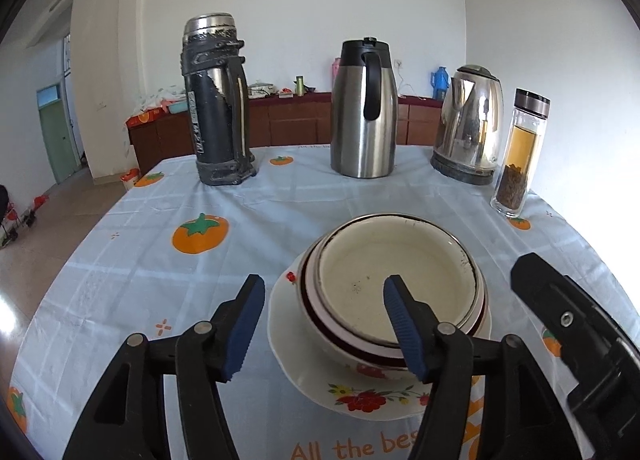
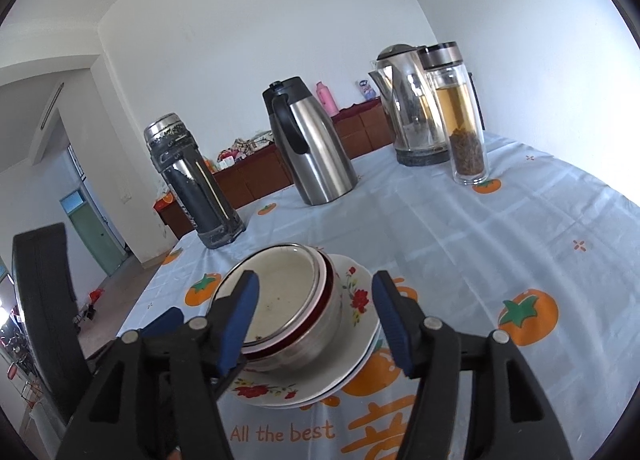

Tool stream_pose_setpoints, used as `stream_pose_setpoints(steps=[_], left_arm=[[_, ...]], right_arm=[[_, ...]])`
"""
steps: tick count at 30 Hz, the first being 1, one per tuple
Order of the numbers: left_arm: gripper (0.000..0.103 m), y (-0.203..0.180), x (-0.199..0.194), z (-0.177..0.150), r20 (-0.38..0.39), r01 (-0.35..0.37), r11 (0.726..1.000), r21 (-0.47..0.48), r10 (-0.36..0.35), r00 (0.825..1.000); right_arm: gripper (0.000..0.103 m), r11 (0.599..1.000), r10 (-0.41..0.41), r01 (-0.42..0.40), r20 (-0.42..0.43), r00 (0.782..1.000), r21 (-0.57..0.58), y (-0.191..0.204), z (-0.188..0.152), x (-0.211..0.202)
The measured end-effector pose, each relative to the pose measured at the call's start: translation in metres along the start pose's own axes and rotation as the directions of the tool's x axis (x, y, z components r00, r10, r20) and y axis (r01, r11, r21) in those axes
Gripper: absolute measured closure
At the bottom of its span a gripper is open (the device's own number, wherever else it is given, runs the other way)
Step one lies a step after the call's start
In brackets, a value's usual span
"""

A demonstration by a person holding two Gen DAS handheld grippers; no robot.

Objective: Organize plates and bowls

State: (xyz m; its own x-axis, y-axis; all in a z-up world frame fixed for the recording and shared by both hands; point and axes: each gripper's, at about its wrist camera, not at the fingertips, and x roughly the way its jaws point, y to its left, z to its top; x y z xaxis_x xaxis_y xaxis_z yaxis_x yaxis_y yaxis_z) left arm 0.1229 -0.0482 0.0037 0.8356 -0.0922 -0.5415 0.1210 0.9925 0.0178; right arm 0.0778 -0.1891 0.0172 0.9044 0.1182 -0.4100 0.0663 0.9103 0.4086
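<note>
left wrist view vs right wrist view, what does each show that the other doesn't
Only the left wrist view shows a blue flask on the far cabinet and the green door whole.

Only the right wrist view shows the full "All the best" print and that two plates are stacked under the bowls.

Both show the nested bowls on the floral plates, the worn thermos, steel carafe, electric kettle and glass tea bottle, and each view's own gripper open: left, right.
</note>
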Motion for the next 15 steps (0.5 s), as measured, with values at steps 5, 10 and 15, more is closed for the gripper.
stream_pose_setpoints(steps=[5,10,15], left_arm=[[0.038,0.004,-0.004,-0.013,0.02,-0.007,1.0,-0.004,0.007,1.0],[0.038,0.006,-0.009,-0.016,0.052,-0.007,1.0,-0.01,0.007,0.999],[0.038,0.01,-0.019,-0.017,0.095,0.02,0.999,-0.033,-0.017,0.995]], right_arm=[[0.038,0.999,-0.021,0.022,0.045,0.999,-0.028,-0.003,-0.007,-0.007],[0.034,0.998,-0.039,0.042,0.061,0.997,-0.048,-0.006,-0.013,-0.008],[0.034,0.997,-0.036,0.041,0.073,0.997,-0.068,-0.004,-0.016,-0.008]])
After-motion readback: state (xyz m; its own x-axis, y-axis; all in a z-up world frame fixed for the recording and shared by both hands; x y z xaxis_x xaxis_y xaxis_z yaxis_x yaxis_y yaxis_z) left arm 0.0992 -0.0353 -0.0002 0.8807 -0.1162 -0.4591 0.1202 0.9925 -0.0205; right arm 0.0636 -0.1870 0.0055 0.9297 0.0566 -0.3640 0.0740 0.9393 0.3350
